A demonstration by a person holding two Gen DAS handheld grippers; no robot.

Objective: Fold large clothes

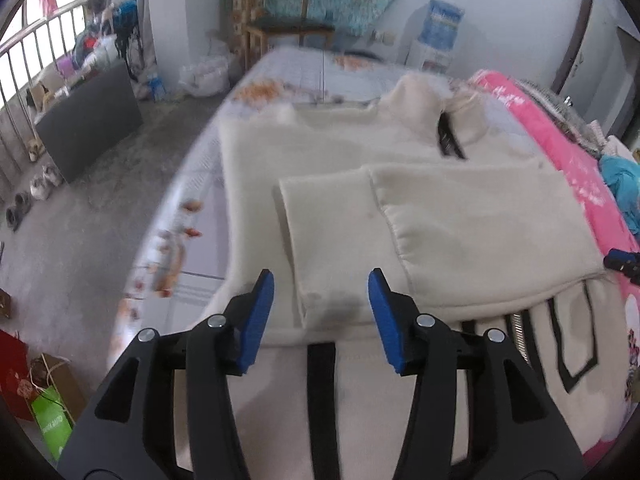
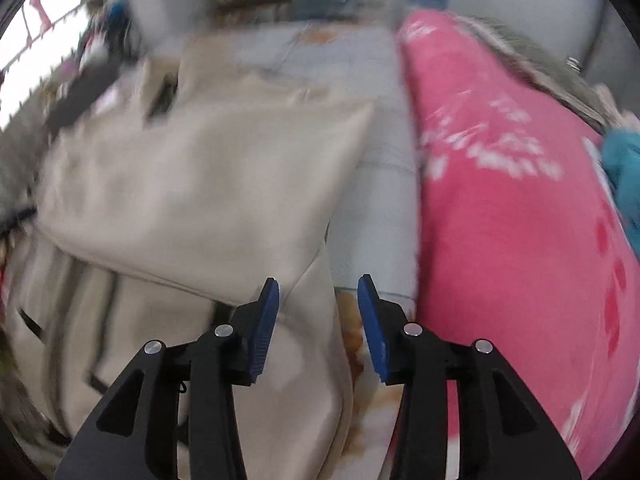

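A bed covered by a pale sheet with orange print fills the room, and a large cream jacket with black stripes lies flat across it. One cream sleeve is folded across the body of the garment, its cuff end toward the left of the left wrist view. A bright pink blanket with white markings runs along the far side of the bed, touching the jacket's edge, with a teal cloth heaped on it. Beyond the foot of the bed stand a wooden chair and a water dispenser; shoes line the concrete floor by a railing.

The left claw hangs released just above the folded sleeve's cuff, its blue pads apart to about a middling width, with cloth showing in the gap below them but not pinched.

The right claw is likewise released, its blue pads parted somewhat less, nothing clamped between them. In the blurred right wrist view it sits over the jacket's right edge, where cream fabric meets the printed sheet, with the pink blanket just beside it on the right. Whether either pad brushes the fabric cannot be told.
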